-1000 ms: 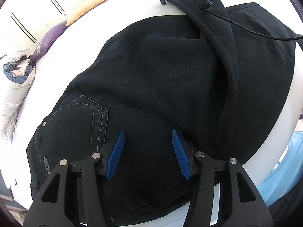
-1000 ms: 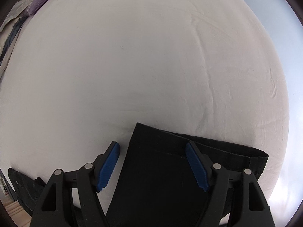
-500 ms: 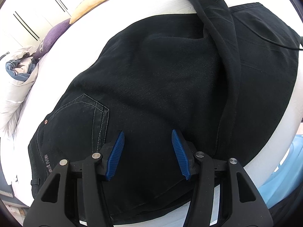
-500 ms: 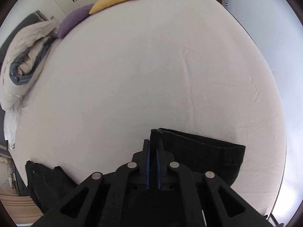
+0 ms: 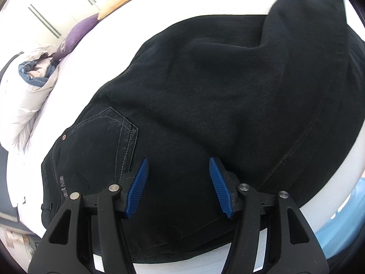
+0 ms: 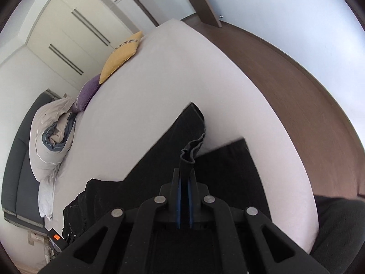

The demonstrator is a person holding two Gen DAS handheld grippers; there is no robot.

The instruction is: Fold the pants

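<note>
Black pants (image 5: 205, 96) lie on the white bed, with the back pocket (image 5: 100, 141) and waistband at the lower left of the left wrist view. My left gripper (image 5: 179, 188) is open and hovers just above the seat area, near the bed's front edge. My right gripper (image 6: 184, 182) is shut on the hem of the upper pant leg (image 6: 189, 157) and holds it lifted above the bed. The leg (image 6: 173, 141) hangs from it down to the sheet. The other leg (image 6: 230, 166) lies flat on the sheet.
The white bed sheet (image 6: 182, 73) stretches beyond the pants. A yellow pillow (image 6: 121, 57), a purple pillow (image 6: 87, 93) and a bunched duvet (image 6: 50, 146) lie at the head end. Wooden floor (image 6: 296, 80) runs past the bed's far side. A blue object (image 5: 342, 219) sits below the front edge.
My right gripper closed on the pant-leg hem, then lifted it up off the sheet and tilted upward. The leg now rises in the left view. My left gripper stayed open, barely moving.
</note>
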